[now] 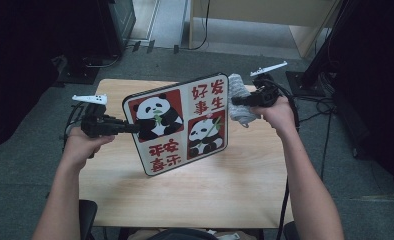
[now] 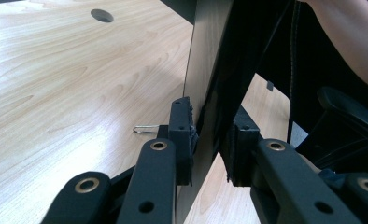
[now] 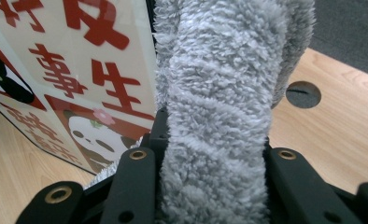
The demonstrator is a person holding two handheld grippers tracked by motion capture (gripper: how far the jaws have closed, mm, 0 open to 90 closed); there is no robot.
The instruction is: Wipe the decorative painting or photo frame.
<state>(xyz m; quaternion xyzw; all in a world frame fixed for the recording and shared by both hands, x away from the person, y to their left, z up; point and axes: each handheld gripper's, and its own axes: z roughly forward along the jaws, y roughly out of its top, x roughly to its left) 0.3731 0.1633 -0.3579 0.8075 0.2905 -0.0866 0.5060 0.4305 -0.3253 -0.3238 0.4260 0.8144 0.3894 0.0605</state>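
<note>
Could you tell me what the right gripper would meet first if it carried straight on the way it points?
Most likely the panda board: the right gripper, clamped on the grey cloth, points toward its right edge, though depth is unclear.

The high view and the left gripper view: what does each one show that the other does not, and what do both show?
High view alone: the panda board's printed face, the grey cloth in the right claw, and both hands. Left gripper view alone: a small metal clip lying on the table. Both show the left claw shut on the board's edge, above the wooden table.
</note>
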